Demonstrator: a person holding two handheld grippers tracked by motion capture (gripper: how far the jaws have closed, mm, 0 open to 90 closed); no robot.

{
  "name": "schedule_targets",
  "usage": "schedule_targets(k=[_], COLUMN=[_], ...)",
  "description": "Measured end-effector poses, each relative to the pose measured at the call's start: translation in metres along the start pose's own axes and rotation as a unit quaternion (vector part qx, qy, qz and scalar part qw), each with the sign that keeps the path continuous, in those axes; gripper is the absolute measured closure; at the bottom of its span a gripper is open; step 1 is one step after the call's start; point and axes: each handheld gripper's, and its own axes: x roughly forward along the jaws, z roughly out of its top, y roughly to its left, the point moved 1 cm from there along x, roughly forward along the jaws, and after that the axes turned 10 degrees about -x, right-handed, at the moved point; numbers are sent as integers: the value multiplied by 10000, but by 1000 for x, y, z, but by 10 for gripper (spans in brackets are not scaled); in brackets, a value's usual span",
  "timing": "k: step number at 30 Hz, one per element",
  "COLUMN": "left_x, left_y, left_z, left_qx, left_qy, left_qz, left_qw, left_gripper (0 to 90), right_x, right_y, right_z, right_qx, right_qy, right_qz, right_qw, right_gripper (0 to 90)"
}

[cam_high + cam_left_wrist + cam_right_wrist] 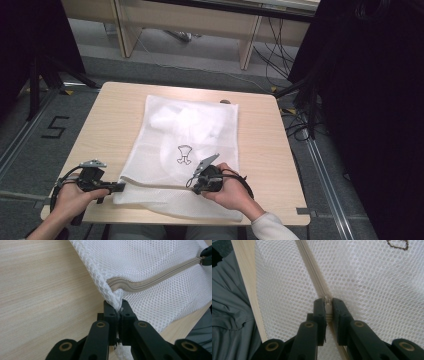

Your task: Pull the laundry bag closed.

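Observation:
A white mesh laundry bag (187, 135) with a small black garment print lies flat on the wooden table (107, 125). Its beige zipper (160, 275) runs along the near end of the bag. My left gripper (121, 187) is shut on the bag's near left corner (113, 298), and mesh is pinched between its jaws (119, 311). My right gripper (194, 186) sits on the bag's near edge, pointing left along the zipper (312, 270). It is shut on the zipper pull (327, 302). The right gripper's tip (207, 256) shows at the far end of the zipper.
The table's near edge (245, 290) runs close beside the zipper, with grey trousers (229, 315) beyond it. Bare table lies left and right of the bag. A small dark object (225, 101) sits at the bag's far right corner. Cables (295, 125) lie on the floor at right.

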Motion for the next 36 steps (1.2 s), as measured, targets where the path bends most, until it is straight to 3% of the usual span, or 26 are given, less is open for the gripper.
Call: schedule_targets(k=[25, 28, 30, 36], left_x=[1, 1, 1, 0], left_y=[0, 0, 0, 0], left_z=[0, 0, 0, 0], left_qx=[-16, -23, -24, -20], left_qy=[-35, -33, -38, -36], left_qz=[-25, -22, -20, -26], left_qw=[10000, 10000, 10000, 10000], left_gripper=[862, 862, 862, 862], right_x=[-7, -8, -9, -10], right_y=[-3, -3, -1, -4], right_z=[-13, -15, -15, -17], right_qx=[27, 59, 229, 52], right_qy=[-54, -53, -22, -56], right_qz=[-42, -53, -28, -55], right_qw=[10000, 10000, 9997, 10000], right_gripper=[826, 827, 827, 826])
